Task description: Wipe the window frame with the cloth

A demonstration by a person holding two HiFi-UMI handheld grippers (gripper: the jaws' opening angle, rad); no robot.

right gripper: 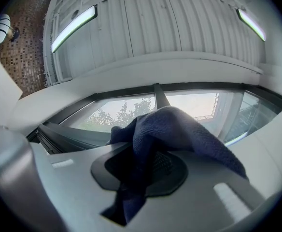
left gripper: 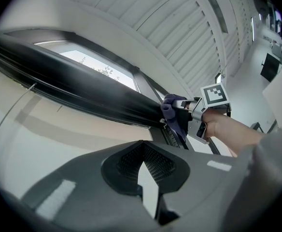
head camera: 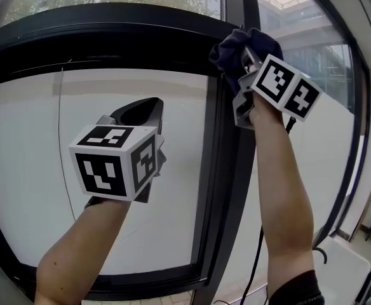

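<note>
A dark blue cloth [head camera: 239, 48] is bunched against the black window frame [head camera: 231, 170], high on its upright bar where it meets the horizontal rail. My right gripper [head camera: 248, 59] is shut on the cloth [right gripper: 165, 129], which drapes over both jaws in the right gripper view. My left gripper [head camera: 141, 110] is lower and to the left, in front of the blind-covered pane, shut with nothing between its pads [left gripper: 146, 161]. From the left gripper view the cloth [left gripper: 172, 111] and the right gripper [left gripper: 191, 112] show pressed at the frame's corner.
A white blind [head camera: 39, 170] covers the lower panes on both sides of the upright. A thin cord [head camera: 61, 138] hangs at the left. Clear glass above shows trees and a building. A black cable [head camera: 256, 265] dangles below my right arm.
</note>
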